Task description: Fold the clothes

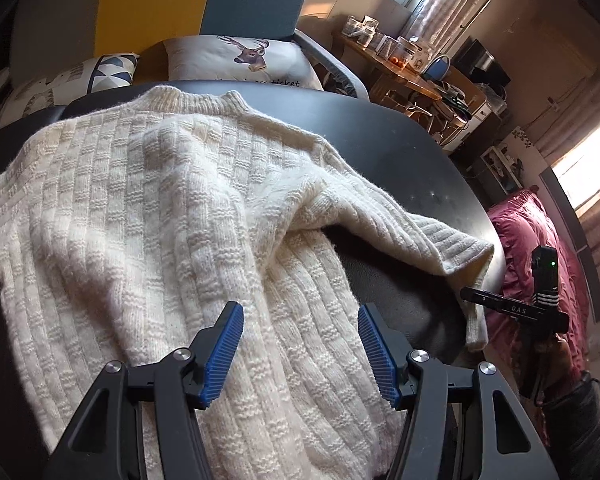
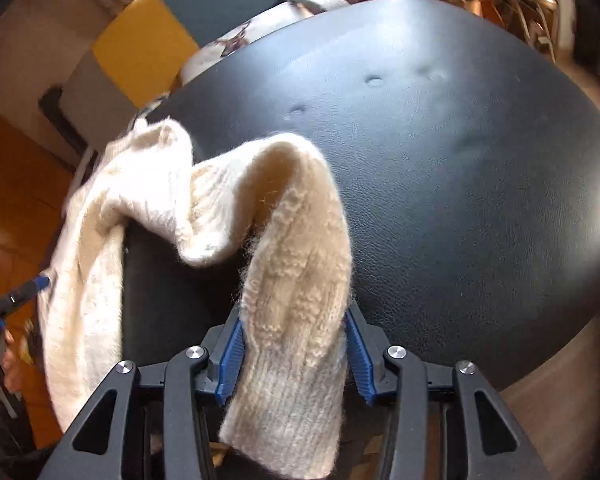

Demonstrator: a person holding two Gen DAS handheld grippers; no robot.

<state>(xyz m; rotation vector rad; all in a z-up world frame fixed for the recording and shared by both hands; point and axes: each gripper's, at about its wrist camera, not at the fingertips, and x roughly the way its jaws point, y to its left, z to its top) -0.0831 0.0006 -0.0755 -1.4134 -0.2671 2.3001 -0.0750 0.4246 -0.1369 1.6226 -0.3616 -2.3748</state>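
Note:
A cream knit sweater (image 1: 160, 208) lies spread on a black leather surface (image 1: 440, 168), its collar at the far side. My left gripper (image 1: 300, 320) hovers open over the sweater's lower body, nothing between its blue pads (image 1: 228, 344). The right sleeve (image 1: 432, 232) runs out to the surface's right edge, where its cuff hangs down beside the right gripper's body (image 1: 540, 304). In the right wrist view my right gripper (image 2: 296, 328) is shut on the sleeve (image 2: 296, 280), which is lifted in an arch with its ribbed cuff drooping toward the camera. The left gripper's tip (image 2: 40, 282) shows by the sweater's body (image 2: 92, 240).
Behind the black surface (image 2: 460, 200) stands a sofa with yellow and blue panels and a deer-print pillow (image 1: 252, 56). A cluttered wooden desk (image 1: 404, 64) is at the back right. A pink bedcover (image 1: 540, 240) lies to the right. A hand (image 2: 4, 360) holds the left gripper.

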